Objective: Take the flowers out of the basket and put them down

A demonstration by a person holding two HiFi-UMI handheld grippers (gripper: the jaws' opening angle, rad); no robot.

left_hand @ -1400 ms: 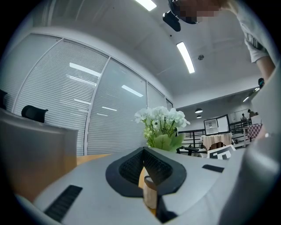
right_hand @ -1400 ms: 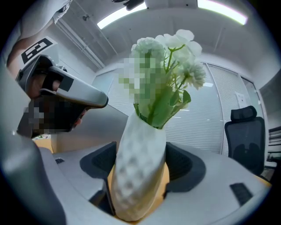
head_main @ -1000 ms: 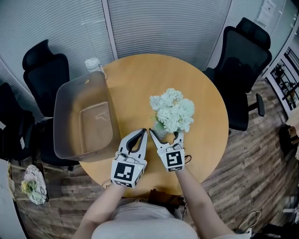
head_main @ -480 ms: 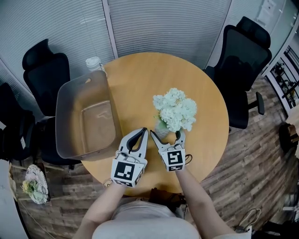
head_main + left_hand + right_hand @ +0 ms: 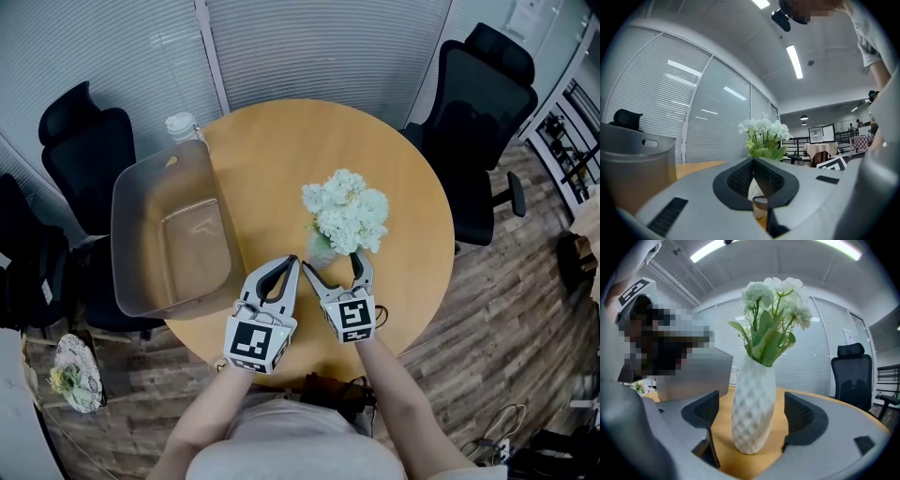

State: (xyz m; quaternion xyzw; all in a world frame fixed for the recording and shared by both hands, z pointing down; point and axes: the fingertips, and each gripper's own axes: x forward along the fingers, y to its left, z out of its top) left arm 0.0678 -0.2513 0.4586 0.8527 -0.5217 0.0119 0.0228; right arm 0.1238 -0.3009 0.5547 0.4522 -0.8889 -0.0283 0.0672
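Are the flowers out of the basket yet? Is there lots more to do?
Nearly finished. Done: the vase of white flowers stands on the table, outside the grey basket. In hand: the right gripper sits open either side of the vase, not touching. Left: probably just pulling that gripper away.

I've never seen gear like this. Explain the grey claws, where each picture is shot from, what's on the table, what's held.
A person holds a two-jaw gripper in each hand. The overhead picture comes from a camera on their head; the others from cameras riding on each gripper. On the table stand an empty grey basket and a white vase of flowers. The left gripper is shut, empty. The right gripper is open; the vase stands between its jaws, untouched. Nothing is held.
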